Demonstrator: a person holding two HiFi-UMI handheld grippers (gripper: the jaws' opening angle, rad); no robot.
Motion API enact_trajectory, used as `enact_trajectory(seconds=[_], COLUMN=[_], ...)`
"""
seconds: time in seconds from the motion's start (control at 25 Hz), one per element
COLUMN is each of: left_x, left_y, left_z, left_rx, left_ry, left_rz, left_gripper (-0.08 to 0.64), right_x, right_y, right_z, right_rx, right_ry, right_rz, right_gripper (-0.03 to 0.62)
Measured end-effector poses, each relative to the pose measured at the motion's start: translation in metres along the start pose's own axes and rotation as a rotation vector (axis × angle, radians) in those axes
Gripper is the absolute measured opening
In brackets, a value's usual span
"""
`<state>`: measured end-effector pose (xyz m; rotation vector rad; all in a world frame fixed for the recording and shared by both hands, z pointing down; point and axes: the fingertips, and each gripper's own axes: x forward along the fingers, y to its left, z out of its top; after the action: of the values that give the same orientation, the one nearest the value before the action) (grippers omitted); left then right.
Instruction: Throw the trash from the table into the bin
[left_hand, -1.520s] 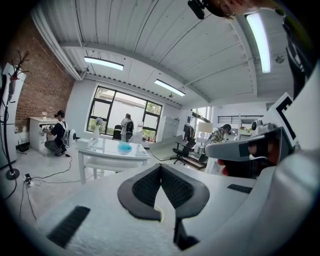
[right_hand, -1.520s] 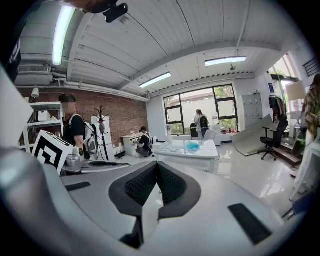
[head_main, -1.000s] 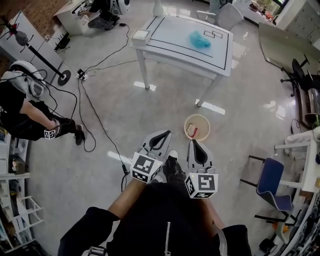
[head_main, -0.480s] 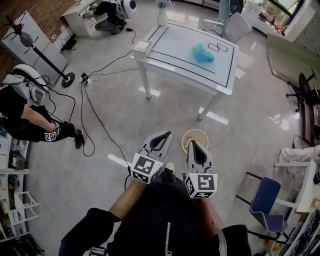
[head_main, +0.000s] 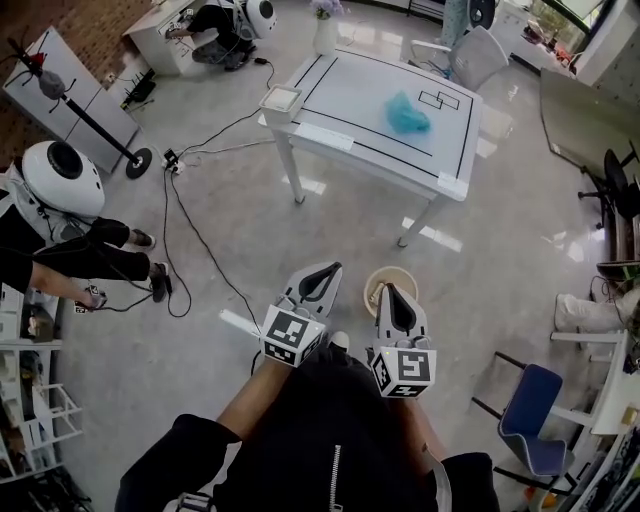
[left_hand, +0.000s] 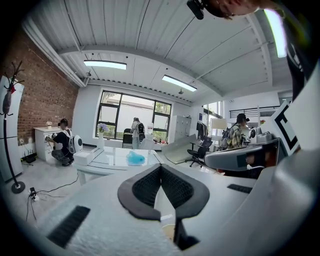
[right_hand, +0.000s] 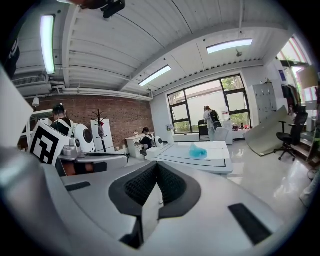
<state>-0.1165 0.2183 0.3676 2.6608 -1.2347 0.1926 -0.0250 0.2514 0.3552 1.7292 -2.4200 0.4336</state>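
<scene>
A crumpled blue piece of trash (head_main: 407, 114) lies on the white table (head_main: 352, 148) ahead of me; it also shows far off in the left gripper view (left_hand: 135, 158) and in the right gripper view (right_hand: 198, 151). A round beige bin (head_main: 402, 276) stands on the floor in front of the table, partly hidden behind my right gripper (head_main: 386, 288). My left gripper (head_main: 325, 268) is beside it. Both are held level in front of my body, shut and with nothing in them (left_hand: 161, 167) (right_hand: 157, 165). They are well short of the table.
A small white box (head_main: 280, 98) sits on the table's near left corner. Cables (head_main: 190, 240) run across the floor at left, near a person in a white helmet (head_main: 60, 178). A blue chair (head_main: 530, 420) stands at right, a grey chair (head_main: 470, 52) behind the table.
The table and the bin have come closer in the head view; the bin now lies partly behind my right gripper. The person at left has shifted. Both grippers stay shut.
</scene>
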Motion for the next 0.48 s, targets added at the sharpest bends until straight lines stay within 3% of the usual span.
enact_trajectory(seconds=[0.48], left_x=[0.081], left_y=[0.073], left_z=[0.010], left_rx=[-0.012], left_ry=[0.012], left_rz=[-0.038], left_gripper=[0.008], right_x=[0.098], right_y=[-0.029], right_z=[0.020], right_rx=[-0.002], right_ry=[0.027], right_rz=[-0.045], right_gripper=[0.009])
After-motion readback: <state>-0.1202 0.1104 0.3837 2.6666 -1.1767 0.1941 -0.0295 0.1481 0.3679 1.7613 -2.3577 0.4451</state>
